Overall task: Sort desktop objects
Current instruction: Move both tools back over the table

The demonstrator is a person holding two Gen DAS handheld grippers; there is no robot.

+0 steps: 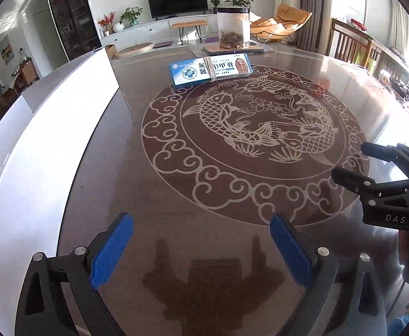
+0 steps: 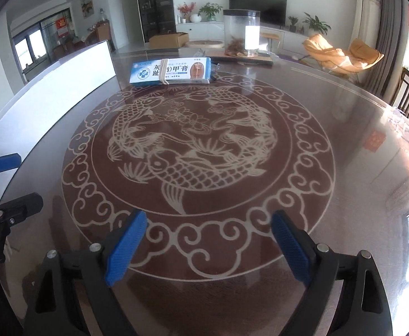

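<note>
Fingers on both the left gripper (image 1: 201, 252) and right gripper (image 2: 208, 247) stand wide apart, empty. Banded boxes (image 1: 211, 70) lie well away across the desk (image 1: 204, 196); on that glossy top they could skid if nudged.

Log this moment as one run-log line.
left gripper: open, empty | right gripper: open, empty | rubber-banded blue-and-white cardboard boxes: untouched, far side of glossy brown fish-patterned table

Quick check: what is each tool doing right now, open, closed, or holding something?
Left tool: open, holding nothing, above the table.
Right tool: open, holding nothing, also over bare tabletop.
</note>
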